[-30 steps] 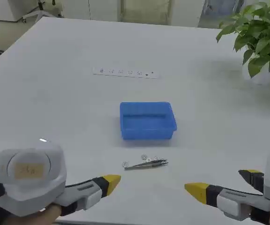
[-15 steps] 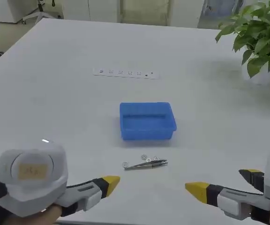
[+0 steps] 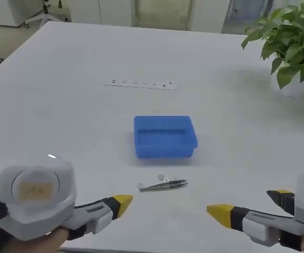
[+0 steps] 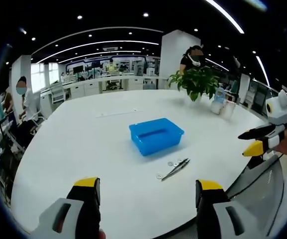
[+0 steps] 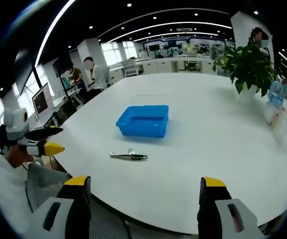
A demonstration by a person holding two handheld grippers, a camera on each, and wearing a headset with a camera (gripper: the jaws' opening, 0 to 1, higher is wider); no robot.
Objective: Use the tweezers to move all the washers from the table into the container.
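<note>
A: How are the fingers (image 4: 87,183) of the left gripper (image 4: 148,184) set?

B: They are spread wide apart. Nothing is held between them and nothing is touched by them. In the left gripper view the tweezers (image 4: 176,169) are seen well ahead, through the gap.

A: And the right gripper (image 5: 145,181)?

B: The same is found there: the jaws are parted wide, nothing is gripped, and no contact with the table (image 3: 62,105) is made. Both grippers are held at the table's near edge, one toward each near corner.

A: Where are the tweezers placed?

B: They are laid flat on the table, a little in from the middle of the near edge, between that edge and the container (image 3: 165,136). They are well apart from both grippers.

A: And the washers (image 3: 161,177)?

B: A few are scattered on the table right around the tweezers, one by the left end and the others along the far side. Whether any is touched by the tweezers cannot be told. No washer can be made out inside the container.

A: The container itself?

B: A blue tray, set upright near the middle of the table, just beyond the tweezers. Farther back a power strip (image 3: 139,83) is laid flat, and a potted plant (image 3: 288,42) is stood toward the far right corner.
</note>
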